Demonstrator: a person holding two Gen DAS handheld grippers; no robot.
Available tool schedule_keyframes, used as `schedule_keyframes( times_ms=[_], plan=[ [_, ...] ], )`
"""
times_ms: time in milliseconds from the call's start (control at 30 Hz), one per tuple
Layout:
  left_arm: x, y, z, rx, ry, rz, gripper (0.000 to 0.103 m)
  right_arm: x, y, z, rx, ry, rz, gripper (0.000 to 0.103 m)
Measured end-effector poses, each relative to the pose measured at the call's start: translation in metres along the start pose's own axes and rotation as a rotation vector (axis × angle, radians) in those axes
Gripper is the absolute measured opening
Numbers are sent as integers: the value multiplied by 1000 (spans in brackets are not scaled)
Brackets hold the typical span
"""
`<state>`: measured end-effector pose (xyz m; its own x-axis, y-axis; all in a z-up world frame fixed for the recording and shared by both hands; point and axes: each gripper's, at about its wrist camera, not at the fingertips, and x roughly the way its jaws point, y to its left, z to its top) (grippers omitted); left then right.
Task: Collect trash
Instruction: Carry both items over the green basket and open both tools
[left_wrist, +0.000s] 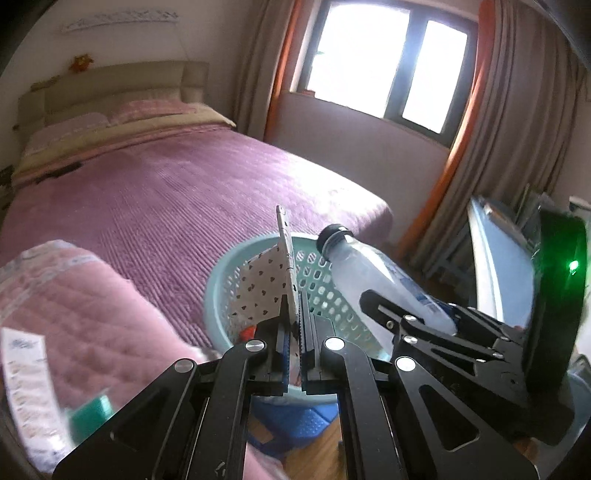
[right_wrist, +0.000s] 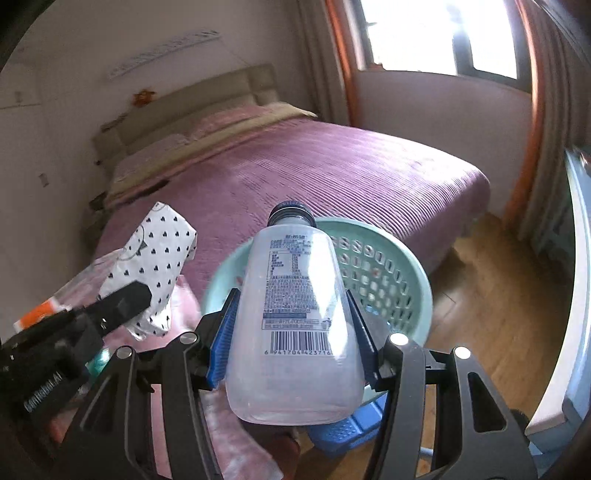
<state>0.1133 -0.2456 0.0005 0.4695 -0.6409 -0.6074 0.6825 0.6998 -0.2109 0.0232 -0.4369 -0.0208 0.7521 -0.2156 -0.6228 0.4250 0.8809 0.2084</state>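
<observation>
My left gripper (left_wrist: 294, 325) is shut on a white wrapper with small black hearts (left_wrist: 264, 291), held upright over the near rim of a teal perforated basket (left_wrist: 325, 284). The wrapper also shows in the right wrist view (right_wrist: 155, 258), left of the basket (right_wrist: 376, 269). My right gripper (right_wrist: 295, 332) is shut on an empty clear plastic bottle with a dark cap (right_wrist: 295, 314), its cap pointing over the basket. The bottle shows in the left wrist view (left_wrist: 384, 280), held by the right gripper (left_wrist: 424, 325) at the basket's right side.
A bed with a purple cover (left_wrist: 155, 192) lies behind the basket. A pink quilt (left_wrist: 74, 306) with a printed packet (left_wrist: 26, 384) is at the near left. A blue stool (right_wrist: 347, 428) stands under the basket on wood floor (right_wrist: 491, 295). Curtains (left_wrist: 517, 147) and a window are to the right.
</observation>
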Motion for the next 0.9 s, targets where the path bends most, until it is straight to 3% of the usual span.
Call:
schedule_keyframes(
  times_ms=[67,167,233,300,400,667,900],
  plan=[
    [22,-4,-3,5,19,41,2,13,-9,0,38,23,-12,52],
    [51,-5,-8,-8,74,34,3,28,-23,-1,96,60,-4,53],
    [60,-3,-10,-14,91,29,9,35,-28,-4,124,85,-3,53],
    [60,1,-11,-30,92,22,39,39,-38,-4,147,97,9,55],
    [46,3,-9,-35,51,20,56,33,-42,-4,140,84,8,58],
    [-20,10,-5,-89,-44,-11,61,-5,-36,-2,116,18,35,58],
    [-105,24,-18,-123,-163,34,61,-48,4,-12,44,-43,82,58]
  ],
)
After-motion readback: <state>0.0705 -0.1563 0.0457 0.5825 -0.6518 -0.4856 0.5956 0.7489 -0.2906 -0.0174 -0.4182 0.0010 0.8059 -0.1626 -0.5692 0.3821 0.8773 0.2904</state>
